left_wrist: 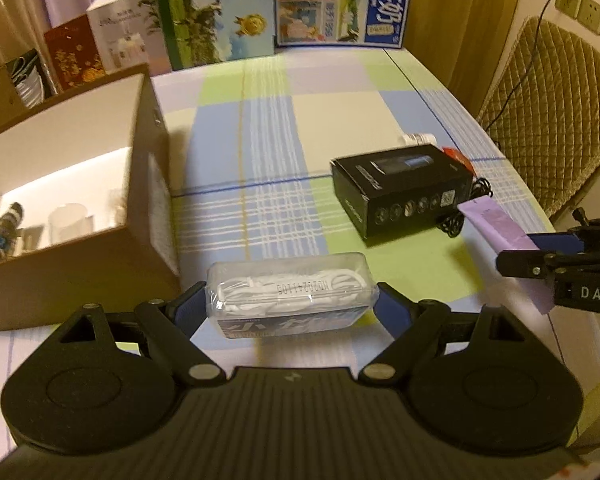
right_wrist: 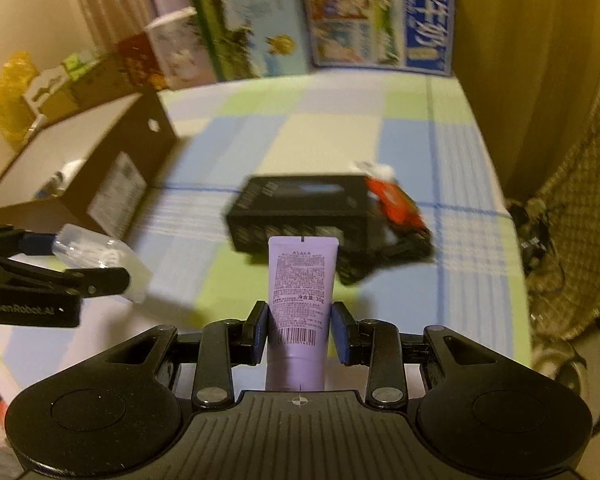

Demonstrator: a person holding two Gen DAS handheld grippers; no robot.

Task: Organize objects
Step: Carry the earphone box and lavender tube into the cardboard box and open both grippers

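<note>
My left gripper is shut on a clear plastic earphone case with white earphones inside, held above the checked tablecloth just right of the open cardboard box. My right gripper is shut on a purple cream tube, held upright above the table. In the left wrist view the tube and the right gripper show at the right edge. In the right wrist view the left gripper with the case shows at the left.
A black product box lies mid-table with a black cable, a red item and a small white bottle by it. The cardboard box holds a few items. Cartons stand along the far edge. A quilted chair stands right.
</note>
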